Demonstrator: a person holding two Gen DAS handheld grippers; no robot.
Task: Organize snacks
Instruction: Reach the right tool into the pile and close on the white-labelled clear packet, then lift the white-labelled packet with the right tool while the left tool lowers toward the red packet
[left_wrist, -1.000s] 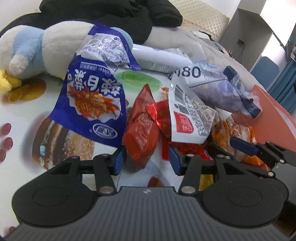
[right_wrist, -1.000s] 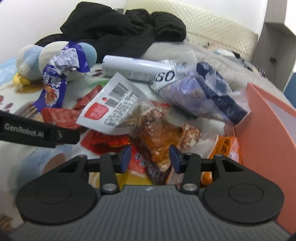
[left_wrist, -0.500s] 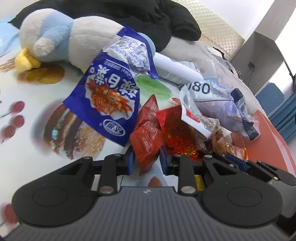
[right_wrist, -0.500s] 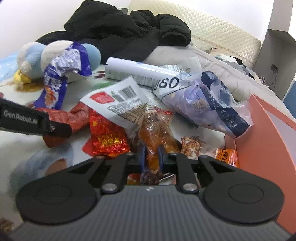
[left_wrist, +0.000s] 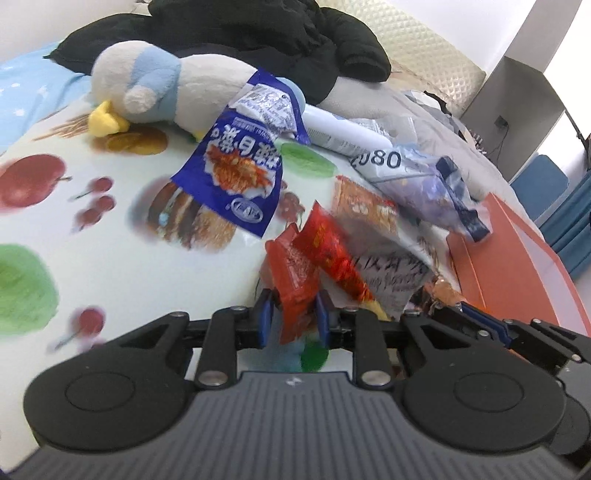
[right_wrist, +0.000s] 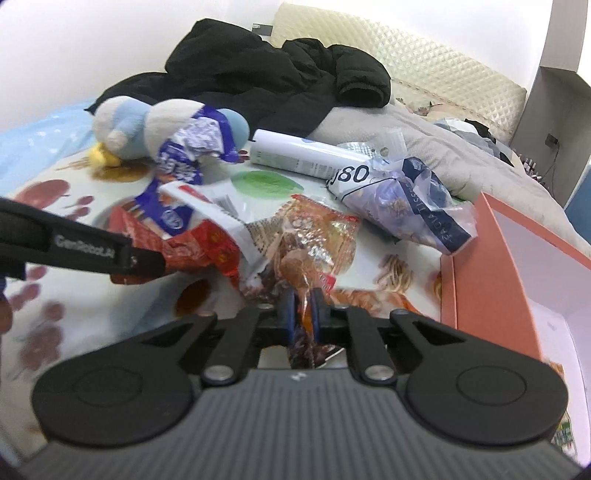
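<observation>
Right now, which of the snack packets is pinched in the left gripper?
The plain red packet, clamped between the left gripper pads. The blue noodle packet leans on the plush toy, untouched.

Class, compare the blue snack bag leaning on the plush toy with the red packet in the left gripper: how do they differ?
The blue snack bag is the larger; the red packet is small. The blue bag lies draped against the plush toy, untouched; the red packet is pinched upright in the left gripper, its jaws shut on it. Both are crinkled foil wrappers.

Orange box (right_wrist: 491, 266) cut off by right edge; motion-blurred packets.
</observation>
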